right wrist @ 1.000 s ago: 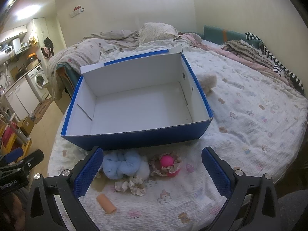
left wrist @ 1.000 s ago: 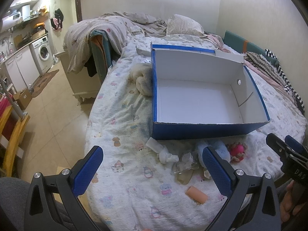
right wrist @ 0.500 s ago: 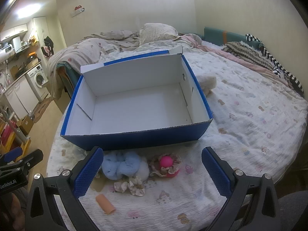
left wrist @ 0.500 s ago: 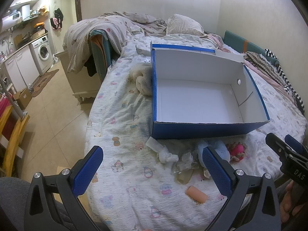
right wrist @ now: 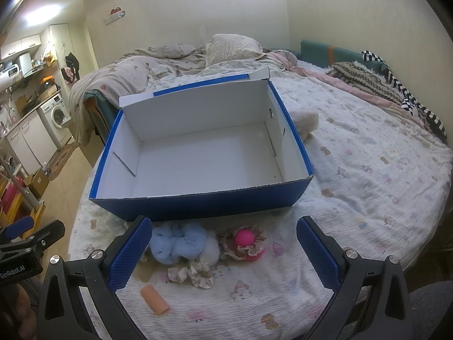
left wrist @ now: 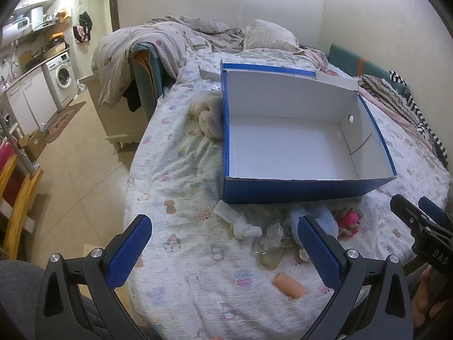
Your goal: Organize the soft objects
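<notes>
An empty blue box with a white inside [left wrist: 283, 141] [right wrist: 203, 158] stands on the bed. In front of it lie a light blue scrunchie [right wrist: 175, 243] [left wrist: 325, 218], a pink ball in a frilly scrunchie [right wrist: 245, 242] [left wrist: 349, 222], a beige patterned scrunchie [right wrist: 192, 274], a small orange tube [right wrist: 154, 300] [left wrist: 288, 282] and white crumpled cloth [left wrist: 243, 226]. My left gripper [left wrist: 223, 252] is open above the bed's near edge. My right gripper [right wrist: 223, 252] is open above the scrunchies. Both are empty.
A cream plush [left wrist: 209, 119] [right wrist: 304, 121] lies against the box's side. Piled bedding and a pillow [right wrist: 232, 48] lie at the far end. The floor, a washing machine [left wrist: 63, 75] and cabinets are to the left.
Both grippers have drifted very slightly. Nothing was picked up or moved.
</notes>
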Tool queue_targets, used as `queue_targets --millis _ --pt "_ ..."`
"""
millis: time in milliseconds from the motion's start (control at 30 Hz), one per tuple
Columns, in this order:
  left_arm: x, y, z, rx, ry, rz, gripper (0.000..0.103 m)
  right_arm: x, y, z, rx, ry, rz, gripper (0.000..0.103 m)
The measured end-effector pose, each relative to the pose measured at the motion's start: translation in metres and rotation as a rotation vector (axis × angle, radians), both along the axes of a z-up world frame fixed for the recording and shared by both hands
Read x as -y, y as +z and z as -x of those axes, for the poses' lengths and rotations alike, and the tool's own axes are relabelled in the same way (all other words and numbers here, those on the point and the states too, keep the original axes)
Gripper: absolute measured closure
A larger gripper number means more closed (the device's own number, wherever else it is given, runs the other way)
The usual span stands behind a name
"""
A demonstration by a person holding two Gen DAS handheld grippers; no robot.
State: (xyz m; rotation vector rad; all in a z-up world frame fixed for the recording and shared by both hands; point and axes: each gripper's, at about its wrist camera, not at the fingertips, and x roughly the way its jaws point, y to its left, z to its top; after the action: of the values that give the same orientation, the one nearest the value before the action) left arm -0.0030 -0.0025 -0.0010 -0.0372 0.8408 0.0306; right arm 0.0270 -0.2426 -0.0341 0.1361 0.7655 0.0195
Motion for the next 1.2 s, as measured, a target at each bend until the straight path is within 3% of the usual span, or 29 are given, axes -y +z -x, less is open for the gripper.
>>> queue_targets --millis 667,867,1000,1067,1133,1200 --pt "0.003 -0.003 -0.002 -0.014 -0.007 0.001 0.000 -0.002 0.001 -0.001 -0.006 0.010 -0.009 0.000" --pt "0.004 -0.019 -0.012 -0.100 -0.007 0.012 0.000 0.002 -0.002 -0.003 -0.032 0.014 -0.059 0.000" --pt "0.001 -0.048 -0.025 -0.242 -0.017 0.056 0.001 0.011 -0.007 -0.005 -0.058 -0.009 -0.100 0.000" --pt "0.005 -0.061 -0.028 -0.304 -0.034 0.083 0.016 0.017 -0.008 -0.006 -0.072 -0.022 -0.129 0.000" --pt "0.013 -0.078 -0.032 -0.384 -0.073 0.138 0.019 0.025 -0.010 -0.007 -0.081 -0.031 -0.190 0.000" --pt "0.022 -0.091 -0.033 -0.448 -0.100 0.176 0.028 0.035 -0.013 -0.008 -0.104 -0.048 -0.246 0.000"
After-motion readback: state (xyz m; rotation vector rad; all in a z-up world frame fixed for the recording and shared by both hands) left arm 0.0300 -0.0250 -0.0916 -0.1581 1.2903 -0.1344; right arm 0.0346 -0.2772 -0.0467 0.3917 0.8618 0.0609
